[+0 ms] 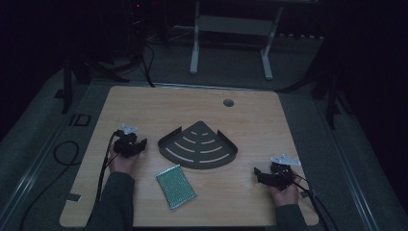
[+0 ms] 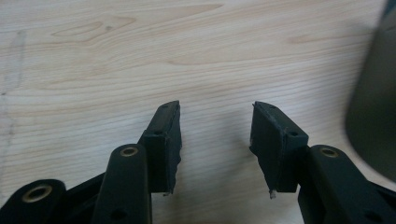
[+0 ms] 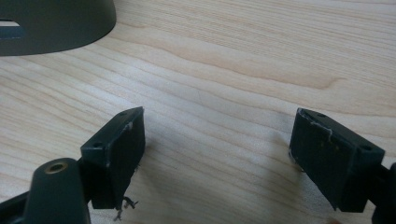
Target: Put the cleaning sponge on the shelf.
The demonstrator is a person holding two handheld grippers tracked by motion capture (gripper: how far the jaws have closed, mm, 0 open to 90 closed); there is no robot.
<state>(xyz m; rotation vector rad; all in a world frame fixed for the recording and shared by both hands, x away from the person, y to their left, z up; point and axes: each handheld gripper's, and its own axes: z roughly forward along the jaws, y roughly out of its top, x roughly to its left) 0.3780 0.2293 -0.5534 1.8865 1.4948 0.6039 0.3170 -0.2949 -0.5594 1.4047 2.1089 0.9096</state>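
With both the left gripper (image 1: 139, 146) and right gripper (image 1: 259, 174) spread wide and empty, the person would do best to bring the left down squarely over the green sponge (image 1: 176, 186) lying just before the grey corner rack (image 1: 198, 147)

Overhead table (image 1: 144, 106); close, low claw cameras

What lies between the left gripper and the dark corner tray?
Nothing: in the high view, only bare table separates the left gripper from the corner tray.
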